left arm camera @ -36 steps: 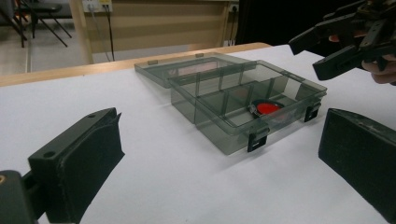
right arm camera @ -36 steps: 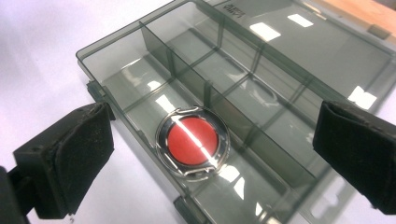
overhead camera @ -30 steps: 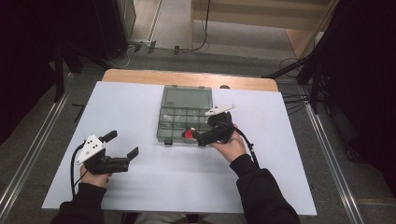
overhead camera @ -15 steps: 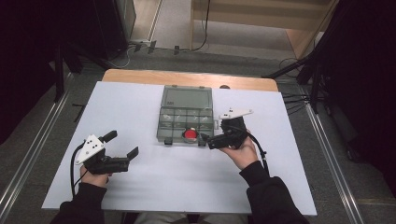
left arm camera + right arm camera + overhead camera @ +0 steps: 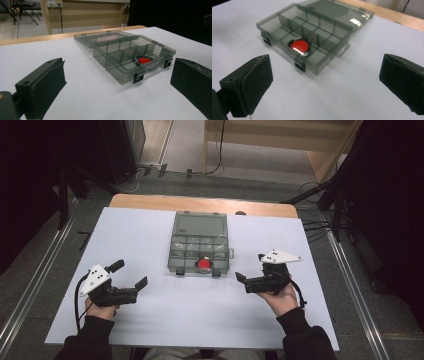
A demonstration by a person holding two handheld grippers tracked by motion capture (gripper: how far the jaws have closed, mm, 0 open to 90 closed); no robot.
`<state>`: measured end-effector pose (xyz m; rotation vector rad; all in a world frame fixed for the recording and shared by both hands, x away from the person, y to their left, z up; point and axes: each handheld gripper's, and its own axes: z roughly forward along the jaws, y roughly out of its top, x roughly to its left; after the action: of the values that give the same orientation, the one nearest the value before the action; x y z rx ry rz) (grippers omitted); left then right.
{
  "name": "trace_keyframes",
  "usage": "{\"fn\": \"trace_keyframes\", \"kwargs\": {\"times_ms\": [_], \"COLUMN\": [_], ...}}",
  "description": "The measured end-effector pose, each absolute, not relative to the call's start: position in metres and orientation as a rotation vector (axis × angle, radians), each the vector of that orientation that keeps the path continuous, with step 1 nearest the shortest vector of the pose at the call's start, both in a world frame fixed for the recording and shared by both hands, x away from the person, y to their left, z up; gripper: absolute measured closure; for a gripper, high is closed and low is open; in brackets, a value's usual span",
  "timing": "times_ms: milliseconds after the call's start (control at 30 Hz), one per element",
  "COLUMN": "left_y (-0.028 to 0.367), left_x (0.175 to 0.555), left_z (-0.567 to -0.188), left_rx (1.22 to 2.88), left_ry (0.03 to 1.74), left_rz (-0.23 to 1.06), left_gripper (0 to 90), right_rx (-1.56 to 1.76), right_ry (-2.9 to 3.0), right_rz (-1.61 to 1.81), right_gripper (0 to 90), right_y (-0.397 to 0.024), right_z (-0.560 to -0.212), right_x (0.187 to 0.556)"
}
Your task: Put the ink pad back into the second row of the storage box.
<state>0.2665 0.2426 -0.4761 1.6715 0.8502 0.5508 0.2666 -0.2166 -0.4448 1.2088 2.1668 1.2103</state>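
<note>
- Smoky translucent plastic organiser box (image 5: 200,245), rectangular, lid laid flat open at 12 o'clock, sits mid-table; a glossy red disc (image 5: 203,264) lies in its near compartment.
- White matte table sheet (image 5: 150,320) over a wooden edge; grey floor around.
- Left gripper (image 5: 131,281) at 8 o'clock and right gripper (image 5: 249,270) at 4 o'clock, both jaws wide, empty.

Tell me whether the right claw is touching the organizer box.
Apart. In the high view the right claw sits off the organizer box, with bare white table between them; the right gripper view shows its jaws open, short of the box.
</note>
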Motion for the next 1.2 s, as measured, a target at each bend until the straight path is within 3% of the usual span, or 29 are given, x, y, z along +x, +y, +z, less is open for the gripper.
{"fn": "trace_keyframes", "kwargs": {"times_ms": [800, 1200], "left_y": [0.242, 0.241], "left_x": [0.266, 0.267], "left_z": [-0.477, -0.477], "left_rx": [1.671, 1.673], "left_ry": [0.849, 0.849], "left_rz": [0.538, 0.534], "left_gripper": [0.0, 0.0], "right_rx": [1.25, 1.232], "right_ry": [1.866, 1.832], "right_rz": [1.397, 1.415], "right_gripper": [0.0, 0.0], "right_y": [-0.28, -0.288], "right_z": [-0.479, -0.501], "right_x": [0.22, 0.209]}}
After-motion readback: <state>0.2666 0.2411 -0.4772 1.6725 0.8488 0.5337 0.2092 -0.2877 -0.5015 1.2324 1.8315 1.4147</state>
